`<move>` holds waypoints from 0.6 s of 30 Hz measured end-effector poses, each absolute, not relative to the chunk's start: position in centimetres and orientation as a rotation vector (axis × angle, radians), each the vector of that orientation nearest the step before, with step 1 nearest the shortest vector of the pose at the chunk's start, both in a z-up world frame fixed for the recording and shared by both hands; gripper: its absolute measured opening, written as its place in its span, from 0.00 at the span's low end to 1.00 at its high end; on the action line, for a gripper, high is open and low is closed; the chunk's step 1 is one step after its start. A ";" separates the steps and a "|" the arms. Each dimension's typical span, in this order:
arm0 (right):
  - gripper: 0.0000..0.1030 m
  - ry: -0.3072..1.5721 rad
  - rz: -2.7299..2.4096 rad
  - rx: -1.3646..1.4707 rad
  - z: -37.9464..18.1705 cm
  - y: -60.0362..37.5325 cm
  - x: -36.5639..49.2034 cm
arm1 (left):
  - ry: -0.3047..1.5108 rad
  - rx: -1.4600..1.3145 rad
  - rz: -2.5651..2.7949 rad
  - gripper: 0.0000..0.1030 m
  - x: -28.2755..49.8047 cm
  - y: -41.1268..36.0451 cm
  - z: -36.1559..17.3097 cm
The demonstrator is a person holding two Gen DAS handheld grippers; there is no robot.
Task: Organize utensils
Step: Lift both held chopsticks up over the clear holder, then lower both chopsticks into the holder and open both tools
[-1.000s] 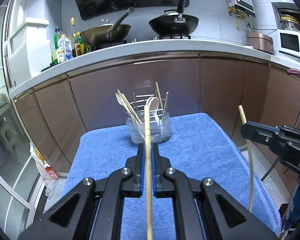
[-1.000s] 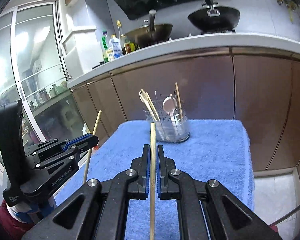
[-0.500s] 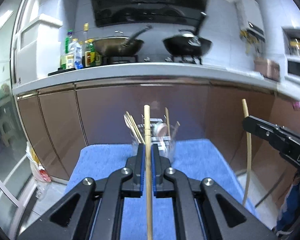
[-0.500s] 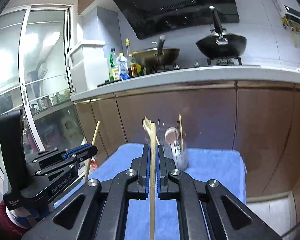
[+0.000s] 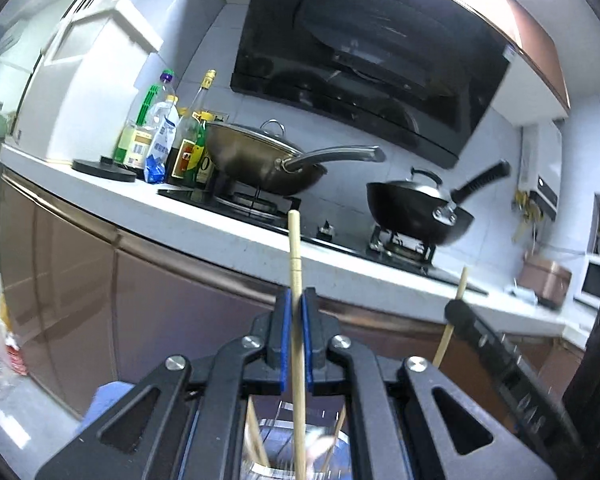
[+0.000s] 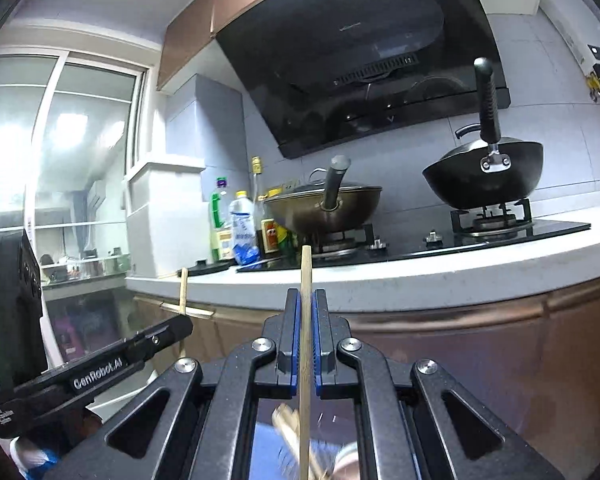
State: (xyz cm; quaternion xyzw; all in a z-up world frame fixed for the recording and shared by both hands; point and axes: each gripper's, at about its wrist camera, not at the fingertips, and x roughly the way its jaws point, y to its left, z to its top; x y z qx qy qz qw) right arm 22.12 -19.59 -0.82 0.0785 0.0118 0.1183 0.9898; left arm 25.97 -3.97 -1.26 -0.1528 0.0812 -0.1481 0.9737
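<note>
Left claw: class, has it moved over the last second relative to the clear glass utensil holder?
Yes. The left claw moved forward to above the clear glass utensil holder, now seen behind its fingers.

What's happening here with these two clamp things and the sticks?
A person is tidying utensils with a hand-held gripper in each hand. The left hand-held gripper is shut on a chopstick, and the right hand-held gripper is shut on another chopstick. Both are held upright above a clear utensil holder that already has some utensils in it, in front of the kitchen counter.
</note>
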 end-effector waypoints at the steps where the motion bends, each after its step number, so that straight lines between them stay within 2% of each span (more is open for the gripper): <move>1: 0.05 0.025 0.236 0.157 -1.1 -19.6 22.7 | 0.157 -0.316 -0.294 0.05 27.0 -4.3 -1.6; 9: 0.05 0.060 0.164 0.104 -5.7 -19.4 26.5 | 0.172 -0.312 -0.234 0.05 32.0 -6.6 -6.9; 18: 0.05 0.115 0.122 0.077 -9.8 -19.5 27.3 | 0.210 -0.265 -0.217 0.06 33.2 -7.8 -11.2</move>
